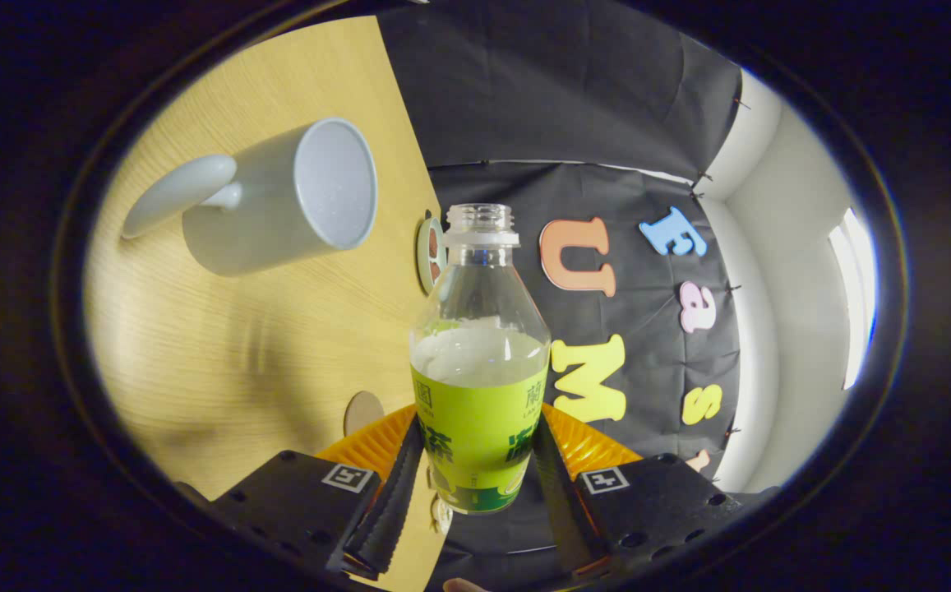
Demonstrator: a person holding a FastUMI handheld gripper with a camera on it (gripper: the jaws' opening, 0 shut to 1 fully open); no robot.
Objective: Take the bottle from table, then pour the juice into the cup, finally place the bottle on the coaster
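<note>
Green-labelled bottle (480, 362) sits clamped between both fingers of the tool (475, 485), its long axis running straight ahead along them, open uncapped neck pointing away. Pale liquid fills it to about the label's top. Beyond the left finger, the white cup (286, 197) stands on the wooden surface (220, 353), well apart from the bottle. A coaster (430, 253) lies near the surface's far edge

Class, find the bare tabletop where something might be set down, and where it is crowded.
Bare wood lies between the grey mug and the tool, shut on the green-labelled clear plastic bottle. It is tighter near the round coaster at the table edge.
</note>
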